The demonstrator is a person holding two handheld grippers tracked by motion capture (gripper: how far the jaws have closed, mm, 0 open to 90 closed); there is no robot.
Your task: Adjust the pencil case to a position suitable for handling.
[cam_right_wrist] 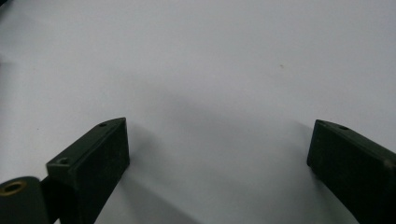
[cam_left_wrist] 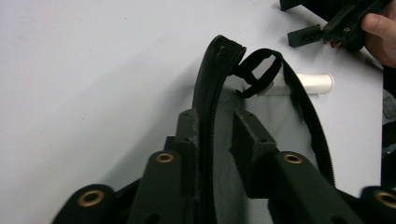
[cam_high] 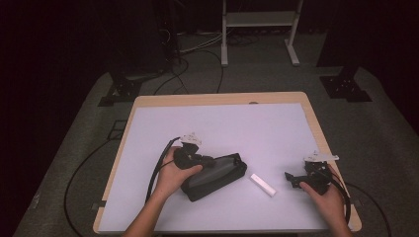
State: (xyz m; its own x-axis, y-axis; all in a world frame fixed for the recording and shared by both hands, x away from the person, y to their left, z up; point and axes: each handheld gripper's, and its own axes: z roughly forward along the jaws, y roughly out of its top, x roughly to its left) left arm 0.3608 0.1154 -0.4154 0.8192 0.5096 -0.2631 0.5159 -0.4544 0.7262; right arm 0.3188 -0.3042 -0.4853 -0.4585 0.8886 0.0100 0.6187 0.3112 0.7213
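Note:
A dark grey pouch (cam_high: 217, 175) with a black zipper lies on the white mat, left of centre. My left gripper (cam_high: 211, 160) rests on its left end. In the left gripper view the jaws (cam_left_wrist: 217, 116) straddle the pouch's zipper edge (cam_left_wrist: 205, 93). The left pad sits against that edge, and a gap of grey fabric shows before the right pad, so the gripper is open. A black loop (cam_left_wrist: 259, 70) hangs at the pouch's far end. A small white tube (cam_high: 262, 184) lies just right of the pouch. My right gripper (cam_high: 292, 180) rests near the mat's right edge, its jaws (cam_right_wrist: 219, 123) wide open over bare mat.
The white mat (cam_high: 222, 123) covers a wooden table (cam_high: 222, 98). Black cables trail from both grippers off the table's sides. On the carpet behind stand a white frame (cam_high: 259, 29) and two black stand bases (cam_high: 123, 89), (cam_high: 343, 84).

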